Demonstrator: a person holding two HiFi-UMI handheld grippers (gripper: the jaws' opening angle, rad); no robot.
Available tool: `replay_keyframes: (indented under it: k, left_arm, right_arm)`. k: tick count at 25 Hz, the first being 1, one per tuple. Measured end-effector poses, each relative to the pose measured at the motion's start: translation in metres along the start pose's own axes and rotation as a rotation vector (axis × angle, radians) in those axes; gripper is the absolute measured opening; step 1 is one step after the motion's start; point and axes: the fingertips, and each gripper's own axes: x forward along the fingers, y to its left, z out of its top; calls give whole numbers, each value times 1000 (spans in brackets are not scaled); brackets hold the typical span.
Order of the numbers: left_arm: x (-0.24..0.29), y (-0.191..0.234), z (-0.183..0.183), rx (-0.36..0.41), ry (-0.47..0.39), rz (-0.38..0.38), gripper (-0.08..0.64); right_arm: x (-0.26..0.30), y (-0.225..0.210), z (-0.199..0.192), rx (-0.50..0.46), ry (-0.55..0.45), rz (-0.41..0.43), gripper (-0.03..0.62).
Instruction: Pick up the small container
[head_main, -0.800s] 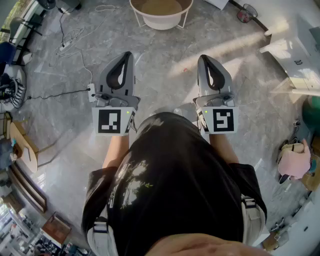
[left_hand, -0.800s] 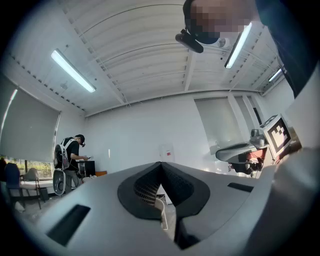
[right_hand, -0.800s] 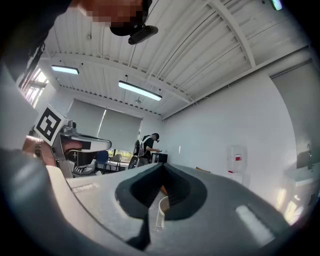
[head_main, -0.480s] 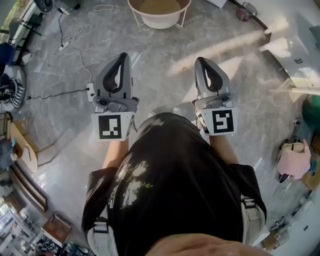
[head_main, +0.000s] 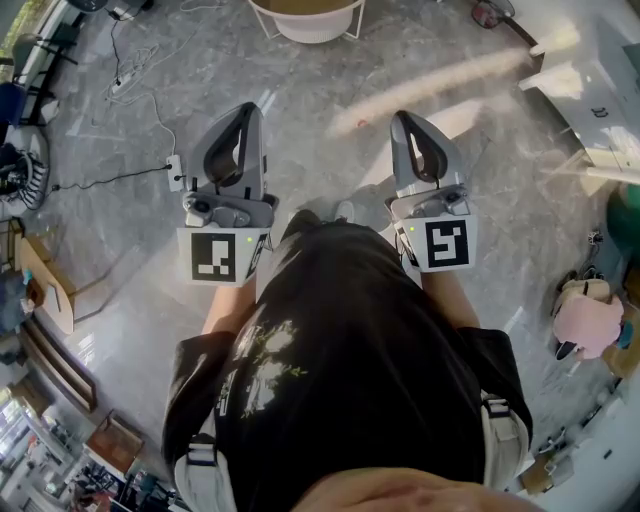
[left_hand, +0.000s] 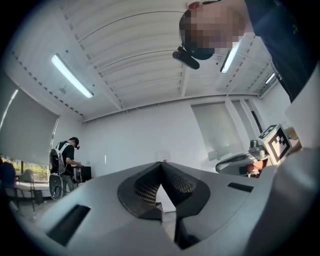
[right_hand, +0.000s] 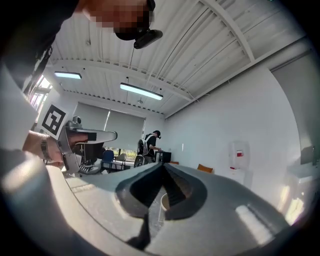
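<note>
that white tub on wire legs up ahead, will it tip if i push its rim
The white tub probably tips or skids if pushed high, since it stands raised on thin wire legs. Its wall looks rigid, so it likely keeps its shape when gripped.

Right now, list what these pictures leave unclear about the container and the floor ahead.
- Head view: the tub is cut off by the top edge.
- Head view: the torso hides the floor at the feet.
- Right gripper view: a pale round thing is mostly hidden behind the shut jaws of the right gripper; too little shows to name it.
- No view shows a small container for sure.
</note>
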Motion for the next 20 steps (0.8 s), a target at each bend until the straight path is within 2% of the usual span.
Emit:
replay_keyframes:
  k: [2, 8, 12, 16, 20]
  left_arm:
    - [0, -11, -2, 9, -3, 10, 3]
    - [-2, -25, -9, -35, 18, 32, 2]
    - [3, -27, -14, -21, 23, 38, 2]
    - [10, -35, -20, -8, 25, 12, 3]
    - [19, -31, -25, -36, 44, 19, 2]
  right_arm:
    - [-9, -5, -7, -6, 11, 10, -5]
    - [-28, -18, -18, 15, 22, 15, -5]
    - [-27, -27, -25, 24, 25, 21, -5]
    - [-23, -32, -27, 36, 14, 28, -5]
    - [-9, -32, -31, 20, 13, 42, -5]
